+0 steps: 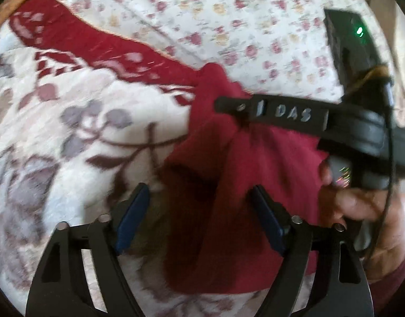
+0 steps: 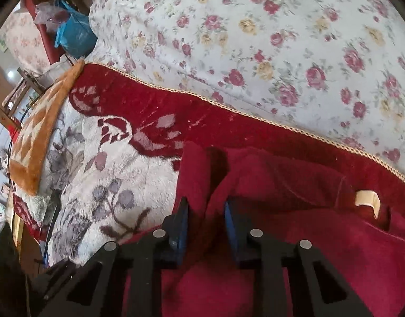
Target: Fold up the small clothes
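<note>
Ahead of the left gripper [image 1: 199,219], whose jaws stand wide open and hold nothing, a small dark-red fleece garment [image 1: 255,163] lies bunched on the cream floral plush blanket [image 1: 70,132], its near edge between the fingers. To the right, the right gripper [image 2: 206,224] has its jaws pinched on a raised fold of it. Folding looks barely begun; the cloth is crumpled.

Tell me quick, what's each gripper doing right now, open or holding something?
Left gripper: open, jaws wide apart, holding nothing.
Right gripper: shut on a fold of the red garment.
</note>
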`<action>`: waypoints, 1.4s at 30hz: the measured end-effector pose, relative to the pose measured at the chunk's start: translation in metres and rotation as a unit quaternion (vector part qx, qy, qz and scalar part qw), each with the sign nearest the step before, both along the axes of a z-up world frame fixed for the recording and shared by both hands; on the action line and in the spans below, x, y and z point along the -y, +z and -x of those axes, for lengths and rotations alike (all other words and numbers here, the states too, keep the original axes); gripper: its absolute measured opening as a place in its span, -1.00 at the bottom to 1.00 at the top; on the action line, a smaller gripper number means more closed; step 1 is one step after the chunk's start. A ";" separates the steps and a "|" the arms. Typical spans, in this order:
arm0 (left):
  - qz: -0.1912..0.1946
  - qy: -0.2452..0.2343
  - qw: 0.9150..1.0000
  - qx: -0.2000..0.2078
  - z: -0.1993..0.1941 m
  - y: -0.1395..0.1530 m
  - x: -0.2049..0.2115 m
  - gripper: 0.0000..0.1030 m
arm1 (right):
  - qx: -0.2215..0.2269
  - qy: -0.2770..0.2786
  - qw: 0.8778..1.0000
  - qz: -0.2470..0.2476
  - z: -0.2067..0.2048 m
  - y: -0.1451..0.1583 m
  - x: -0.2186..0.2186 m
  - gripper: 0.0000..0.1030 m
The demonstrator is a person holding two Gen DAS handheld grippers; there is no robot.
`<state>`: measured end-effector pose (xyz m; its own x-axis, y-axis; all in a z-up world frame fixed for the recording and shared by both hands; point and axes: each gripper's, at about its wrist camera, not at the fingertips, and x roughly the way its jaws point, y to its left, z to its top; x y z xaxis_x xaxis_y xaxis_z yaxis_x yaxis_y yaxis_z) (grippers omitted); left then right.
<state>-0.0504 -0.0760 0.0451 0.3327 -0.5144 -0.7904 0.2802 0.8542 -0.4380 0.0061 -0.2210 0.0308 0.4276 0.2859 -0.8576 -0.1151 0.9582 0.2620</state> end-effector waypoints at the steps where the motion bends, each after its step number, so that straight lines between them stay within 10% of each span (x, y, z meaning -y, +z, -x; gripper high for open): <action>1: 0.018 -0.011 1.000 -0.007 -0.001 0.000 0.002 -0.09 | -0.001 -0.003 1.000 -0.006 0.000 0.000 0.001 -0.54; 9: 0.051 -0.059 0.996 0.032 0.014 0.018 0.017 -0.29 | -0.019 -0.019 0.997 -0.077 0.004 0.016 0.022 -0.49; 11: 0.056 -0.066 0.996 0.037 0.016 0.022 0.019 -0.29 | -0.027 -0.032 0.995 -0.090 -0.001 0.017 0.024 0.50; 13: 0.056 -0.072 0.995 0.040 0.018 0.025 0.019 -0.29 | -0.040 -0.044 0.993 -0.098 -0.005 0.018 0.024 0.76; 21: 0.043 -0.082 0.995 0.045 0.022 0.026 0.023 -0.29 | -0.120 0.022 0.992 -0.026 -0.034 -0.004 -0.014 0.73; 23: 0.015 -0.076 0.996 0.039 0.022 0.021 0.028 -0.29 | -0.103 0.033 0.994 0.026 -0.026 -0.012 -0.021 0.10; 26: -0.016 -0.065 0.997 0.032 0.024 0.016 0.033 -0.29 | -0.037 0.034 0.998 0.035 -0.007 -0.008 -0.013 -0.31; 42: -0.052 -0.043 0.997 0.043 0.031 0.004 0.024 0.20 | 0.001 -0.028 0.999 -0.045 0.021 0.015 0.022 -0.46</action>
